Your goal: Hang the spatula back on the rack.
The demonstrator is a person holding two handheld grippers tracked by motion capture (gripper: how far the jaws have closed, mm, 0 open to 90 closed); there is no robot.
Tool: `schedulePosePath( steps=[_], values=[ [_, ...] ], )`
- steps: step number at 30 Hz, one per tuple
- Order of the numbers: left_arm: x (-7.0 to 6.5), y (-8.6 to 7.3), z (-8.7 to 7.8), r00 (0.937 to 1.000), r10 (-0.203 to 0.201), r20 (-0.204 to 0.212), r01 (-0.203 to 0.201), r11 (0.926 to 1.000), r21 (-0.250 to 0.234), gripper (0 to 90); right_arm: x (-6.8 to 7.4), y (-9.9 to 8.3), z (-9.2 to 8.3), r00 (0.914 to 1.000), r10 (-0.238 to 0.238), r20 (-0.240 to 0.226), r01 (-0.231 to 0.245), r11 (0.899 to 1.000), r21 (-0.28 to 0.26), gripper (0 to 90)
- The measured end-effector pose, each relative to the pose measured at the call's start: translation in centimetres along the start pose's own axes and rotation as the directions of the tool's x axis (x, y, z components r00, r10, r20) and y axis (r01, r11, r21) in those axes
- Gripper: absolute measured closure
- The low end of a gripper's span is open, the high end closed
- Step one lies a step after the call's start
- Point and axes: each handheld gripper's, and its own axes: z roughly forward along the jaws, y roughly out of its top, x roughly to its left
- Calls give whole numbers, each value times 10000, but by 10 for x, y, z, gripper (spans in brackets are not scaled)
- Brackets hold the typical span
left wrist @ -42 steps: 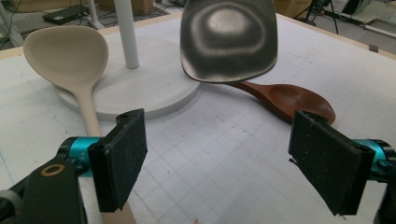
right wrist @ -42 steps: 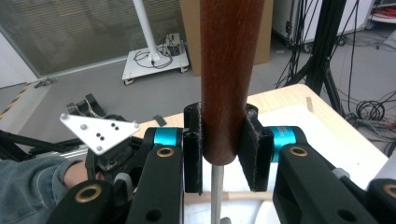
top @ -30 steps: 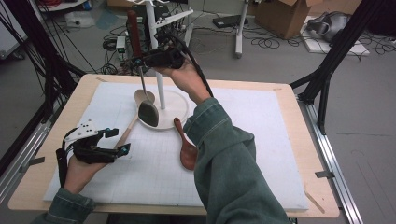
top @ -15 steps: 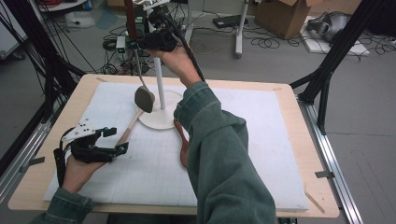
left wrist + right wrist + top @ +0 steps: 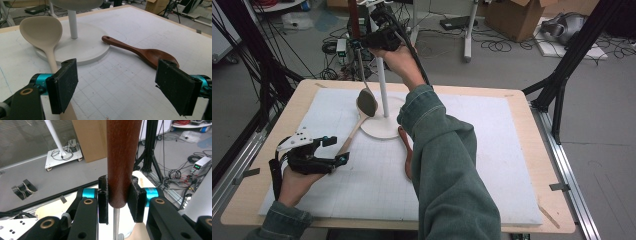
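The right gripper was up high beside the top of the white stand's pole, its jaws clamped on the dark wooden handle of a ladle, and that ladle's steel stem ran down to the bowl dangling just above the stand's round base. By the look of it, the ladle was being hung on the stand and that step was nearly there, though the hook itself couldn't be made out. Down on the white mat, two utensils were yet to be dealt with: the pale wooden spoon leaning on the base's rim and the dark brown spoon lying just beside the base. The left gripper waited over the mat, jaws wide apart and empty, the pale spoon's handle under one pad.
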Motion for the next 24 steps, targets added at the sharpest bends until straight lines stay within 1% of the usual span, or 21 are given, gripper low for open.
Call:
schedulePosePath(
  steps=[2, 5, 13, 19, 22, 24],
  values=[
    [0, 0, 0, 10000, -6, -3, 6, 10000, -13, 189, -1, 0, 0, 10000, 71, -12, -71, 10000, -11, 735],
    [0, 0, 0, 10000, -13, 14, 13, 10000, 14, 190, -3, -1, 0, 9999, 96, 142, -96, 10000, 13, 736],
    [0, 0, 0, 10000, 11, 32, -11, 10000, 10, 190, -7, -5, 1, 9991, 261, 335, -264, 9996, 109, 735],
    [0, 0, 1, 10000, 29, 62, -29, 10000, 35, 190, -8, -8, 1, 9983, 429, 396, -428, 9991, -24, 733],
    [0, 0, 1, 10000, 31, 71, -32, 10000, 29, 190, -8, -8, 1, 9983, 387, 428, -386, 9992, -41, 731],
    [0, 0, 1, 10000, 37, 45, -37, 10000, 17, 190, -9, -9, 1, 9978, 492, 435, -487, 9987, -121, 729]
  ],
)
